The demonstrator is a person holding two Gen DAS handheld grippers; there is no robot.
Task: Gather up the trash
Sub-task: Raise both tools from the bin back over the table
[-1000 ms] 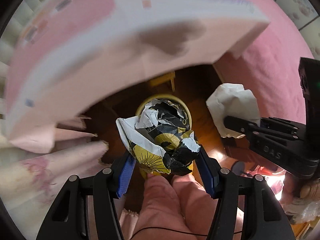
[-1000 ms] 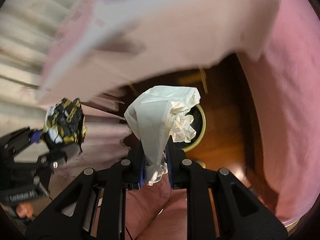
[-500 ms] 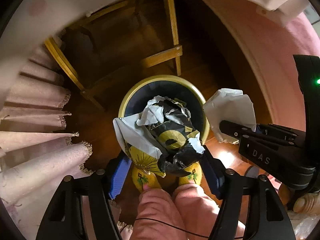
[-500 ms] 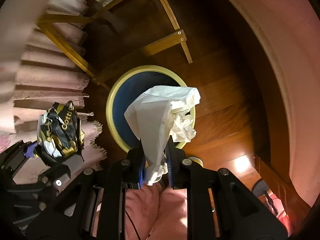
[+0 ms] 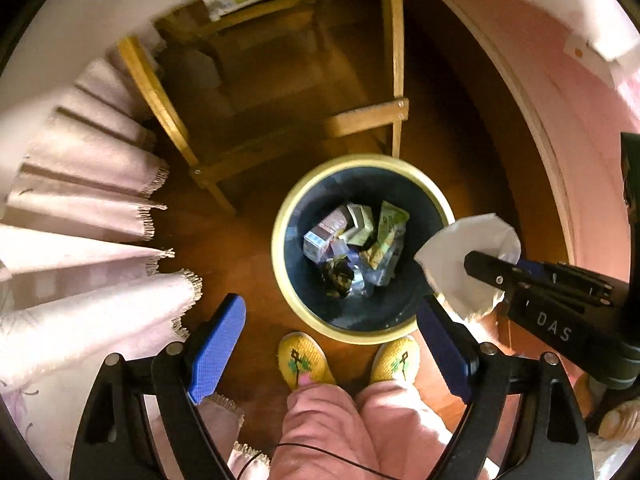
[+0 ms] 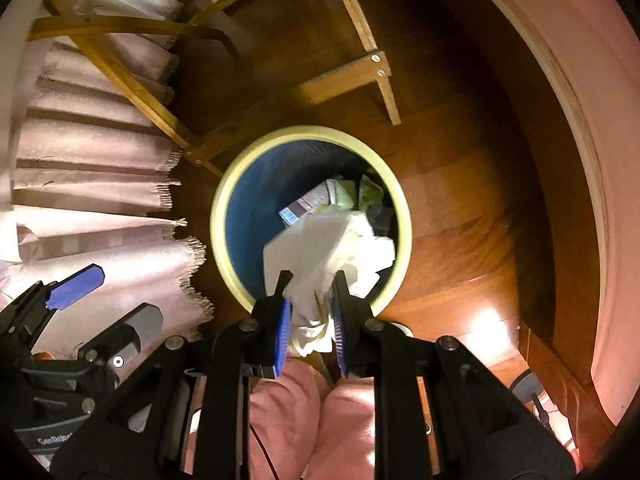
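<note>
Left wrist view: the left gripper [image 5: 332, 344] points straight down, its blue-padded fingers [image 5: 218, 346] far apart and opening, with nothing between them. Ahead of the fingertips, on the dark wooden floor [image 5: 240, 264], stands the round dark-blue waste bin with a pale yellow rim [image 5: 280, 264]. In its bottom lie crumpled packets, among them a black-and-gold crumpled wrapper [image 5: 339, 278]; their printing is too small to read. To the right of the right finger the right gripper [image 5: 486, 270] reaches in, pinching a crumpled white paper tissue [image 5: 460, 258] over the bin's rim; "DAS" is printed on its black body. Below the bin, between the fingers, are two yellow embroidered slippers [image 5: 306, 362] and pink trouser legs [image 5: 320, 432].

Right wrist view: the right gripper [image 6: 309, 300] is clamped almost closed on the tissue [image 6: 332, 248], whose long axis runs from the pads forward and up, over the bin [image 6: 218, 216]. The left gripper [image 6: 74, 280] shows at far left, one blue pad visible; its label reads partly "GenRobo".
</note>
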